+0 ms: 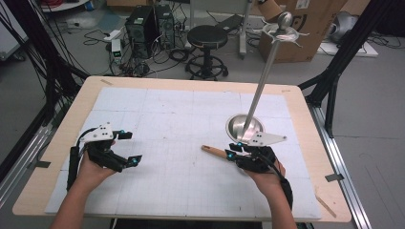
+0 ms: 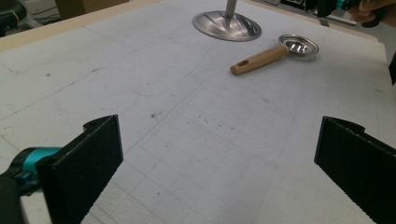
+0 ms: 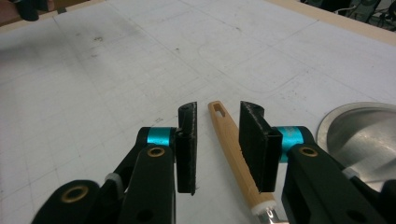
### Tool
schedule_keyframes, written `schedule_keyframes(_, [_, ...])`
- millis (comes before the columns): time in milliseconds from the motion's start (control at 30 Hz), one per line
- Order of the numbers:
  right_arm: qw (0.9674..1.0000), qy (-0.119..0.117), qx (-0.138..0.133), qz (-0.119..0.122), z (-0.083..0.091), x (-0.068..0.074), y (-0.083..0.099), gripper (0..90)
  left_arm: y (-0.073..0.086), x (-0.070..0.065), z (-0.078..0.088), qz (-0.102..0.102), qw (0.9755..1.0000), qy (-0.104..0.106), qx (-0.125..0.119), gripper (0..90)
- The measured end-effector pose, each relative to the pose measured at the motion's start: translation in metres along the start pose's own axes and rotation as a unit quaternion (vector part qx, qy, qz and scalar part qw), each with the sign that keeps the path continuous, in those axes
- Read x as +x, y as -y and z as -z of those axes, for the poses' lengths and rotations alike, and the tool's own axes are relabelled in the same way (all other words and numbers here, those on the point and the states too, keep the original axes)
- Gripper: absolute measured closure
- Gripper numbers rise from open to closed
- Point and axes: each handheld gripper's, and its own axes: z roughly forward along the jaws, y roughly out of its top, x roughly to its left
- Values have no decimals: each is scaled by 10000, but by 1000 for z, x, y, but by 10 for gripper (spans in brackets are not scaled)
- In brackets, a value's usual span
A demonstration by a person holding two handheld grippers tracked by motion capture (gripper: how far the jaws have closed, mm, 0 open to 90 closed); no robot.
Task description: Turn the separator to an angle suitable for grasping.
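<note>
1. High view: a round steel stand base (image 1: 244,126) is seen on the worktop (image 1: 57,138), right of centre, with a thin pole rising from it; nothing is seen in the dished base. The wooden handle of a small strainer (image 1: 213,151) sticks out leftward from under the right claw (image 1: 237,151), close in front of the base. The left claw (image 1: 130,148) is held well apart at the left, jaws spread wide, nothing between them.

2. Left gripper view: own jaws are shown far apart over bare gridded mat. Far ahead the strainer (image 2: 275,53) lies flat, its metal bowl empty, its rim near the stand base (image 2: 227,25); whether they touch cannot be told.

3. Right gripper view: the right claw (image 3: 218,140) is seen narrowly parted, the wooden handle (image 3: 232,149) lying between the jaws, gaps visible on both sides, pads not pressing. The stand base (image 3: 359,135) is just beside, at the right.
</note>
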Motion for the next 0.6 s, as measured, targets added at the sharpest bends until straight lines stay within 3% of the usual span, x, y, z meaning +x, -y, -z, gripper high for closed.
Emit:
schedule_keyframes(133, [9999, 17, -100, 132, 8, -2, 0, 618, -1, -1, -1, 20, 10000, 63, -40, 16])
schedule_keyframes(600, [9987, 218, -421, 185, 17, -8, 1, 349, -2, 1, 3, 82, 9997, 116, -204, 16])
